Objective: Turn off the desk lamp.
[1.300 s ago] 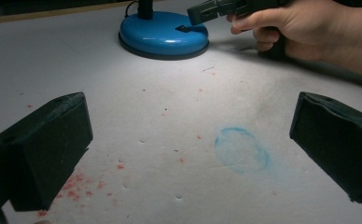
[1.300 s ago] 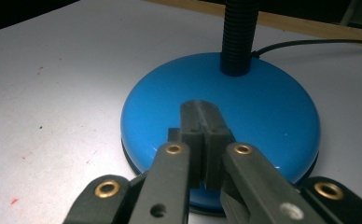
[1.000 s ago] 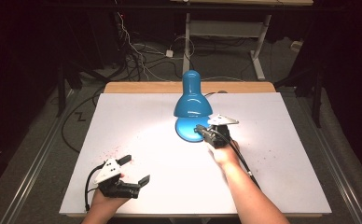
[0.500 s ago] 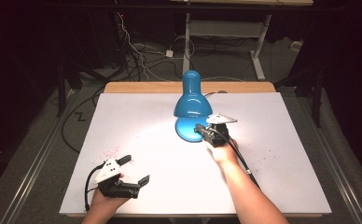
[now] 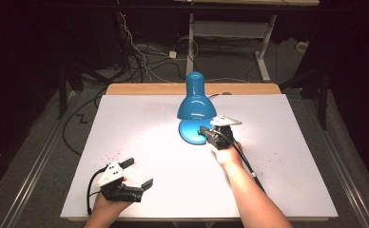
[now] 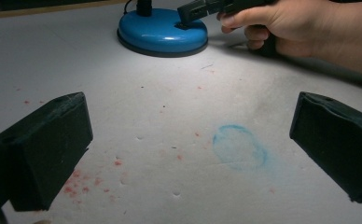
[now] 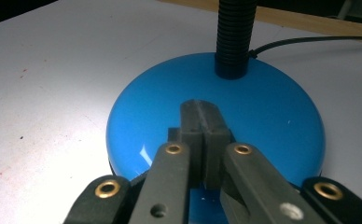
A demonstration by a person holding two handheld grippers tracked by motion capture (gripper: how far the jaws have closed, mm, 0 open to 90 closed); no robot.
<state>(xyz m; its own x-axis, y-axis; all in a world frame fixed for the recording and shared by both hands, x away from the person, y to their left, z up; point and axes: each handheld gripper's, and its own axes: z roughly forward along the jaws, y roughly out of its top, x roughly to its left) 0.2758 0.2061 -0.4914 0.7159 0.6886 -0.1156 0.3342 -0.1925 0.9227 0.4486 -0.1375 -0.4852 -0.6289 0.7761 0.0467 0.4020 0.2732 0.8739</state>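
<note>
A blue desk lamp stands lit at the back middle of the white table, its shade bent over its round base. My right gripper is shut with nothing between the jaws. In the right gripper view its closed tips rest on top of the base, just in front of the black ribbed neck. My left gripper sits open near the front left edge. In the left gripper view its pads are wide apart over bare table, and the base and right gripper lie farther off.
The lamp's black cord runs off behind the base. The white tabletop carries red specks and a faint blue ring mark. A wooden strip edges the table's back. Cables lie on the dark floor beyond.
</note>
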